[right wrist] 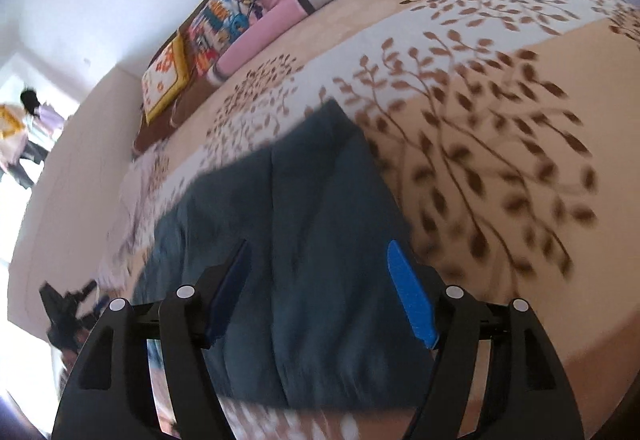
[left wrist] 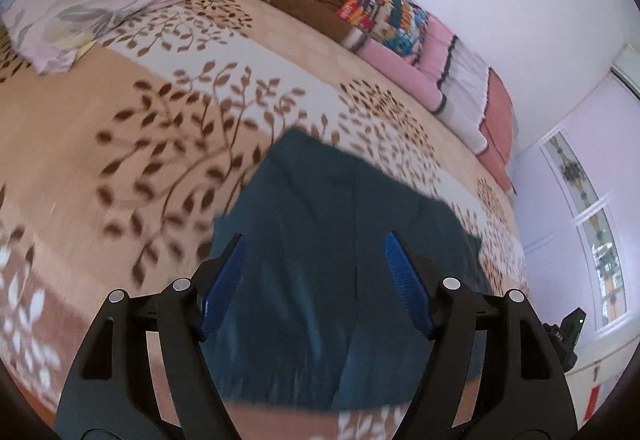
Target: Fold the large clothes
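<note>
A dark teal garment lies folded flat on the bed with the leaf-patterned cover; it also shows in the right wrist view. My left gripper is open and empty, hovering over the near part of the garment. My right gripper is open and empty too, above the garment's near part, with its right finger near the garment's right edge. The other gripper shows at the lower left of the right wrist view, and a black gripper part at the right edge of the left wrist view.
The bed cover spreads wide around the garment. A pale lilac pillow lies at the far left. Stacked blankets and cushions line the wall side. A pale crumpled cloth lies left of the garment. A window is at right.
</note>
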A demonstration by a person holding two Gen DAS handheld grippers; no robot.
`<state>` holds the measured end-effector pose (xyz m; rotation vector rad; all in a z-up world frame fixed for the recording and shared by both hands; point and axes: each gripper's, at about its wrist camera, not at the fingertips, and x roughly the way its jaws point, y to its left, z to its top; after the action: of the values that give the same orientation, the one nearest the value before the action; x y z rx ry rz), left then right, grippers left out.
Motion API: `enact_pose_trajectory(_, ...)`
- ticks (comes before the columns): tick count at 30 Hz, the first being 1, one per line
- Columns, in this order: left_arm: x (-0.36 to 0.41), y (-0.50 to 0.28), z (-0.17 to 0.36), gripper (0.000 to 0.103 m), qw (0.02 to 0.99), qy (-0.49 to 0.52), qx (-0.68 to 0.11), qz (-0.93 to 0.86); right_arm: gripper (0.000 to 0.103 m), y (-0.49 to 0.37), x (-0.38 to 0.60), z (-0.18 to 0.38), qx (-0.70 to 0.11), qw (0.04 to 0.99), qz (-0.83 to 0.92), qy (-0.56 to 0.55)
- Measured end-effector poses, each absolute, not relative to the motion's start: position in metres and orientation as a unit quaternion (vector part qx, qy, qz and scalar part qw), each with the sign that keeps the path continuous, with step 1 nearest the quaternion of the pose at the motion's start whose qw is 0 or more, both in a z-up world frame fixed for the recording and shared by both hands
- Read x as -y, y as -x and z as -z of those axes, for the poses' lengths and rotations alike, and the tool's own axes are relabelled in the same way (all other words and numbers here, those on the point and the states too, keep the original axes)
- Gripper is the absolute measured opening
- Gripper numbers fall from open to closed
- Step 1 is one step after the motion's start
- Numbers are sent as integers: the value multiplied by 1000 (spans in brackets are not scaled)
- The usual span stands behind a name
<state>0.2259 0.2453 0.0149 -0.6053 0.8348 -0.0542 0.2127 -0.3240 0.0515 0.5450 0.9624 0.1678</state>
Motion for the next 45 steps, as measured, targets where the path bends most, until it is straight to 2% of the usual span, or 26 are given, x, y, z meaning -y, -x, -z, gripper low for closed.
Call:
enact_pose_trajectory(6, -236, -151, 6, 71, 853, 321, -410, 36, 70, -118, 324, -34, -474, 836, -83, -264)
enact_pose_trajectory(12, -224, -122, 48, 71, 822, 357, -442, 31, 71, -79, 316, 0, -505, 805, -93, -298)
enact_pose_trajectory(19, -225, -140, 79, 72, 802, 405, -438, 15, 71, -92, 299, 12, -487, 795, -101, -348)
enact_pose_trajectory(24, -227, -161, 98, 74, 789, 426, -442, -1, 75, -110, 303, 26, -477, 782, -78, -393)
enact_pose_trajectory(34, -225, -186, 114, 78, 790, 436, -430, -13, 74, -145, 303, 47, -470, 790, -43, -390)
enact_pose_trajectory(35, -224, -186, 113, 75, 793, 437, -424, -14, 65, -147, 303, 48, -465, 791, -40, -395)
enact_pose_trajectory(36, -223, -187, 111, 65, 797, 437, -418, -14, 56, -150, 302, 48, -463, 792, -35, -396)
enact_pose_trajectory(37, -223, -188, 110, 59, 799, 434, -416, -12, 51, -154, 302, 49, -463, 792, -29, -397)
enact_pose_trajectory(39, -220, -190, 103, 38, 809, 419, -412, -7, 35, -159, 301, 49, -464, 793, -30, -394)
enact_pose_trajectory(42, -215, -187, 90, 24, 824, 399, -403, -3, 24, -157, 298, 39, -460, 803, -30, -376)
enact_pose_trajectory(45, -214, -177, 80, 20, 831, 390, -398, -1, 20, -147, 295, 27, -454, 812, -33, -366)
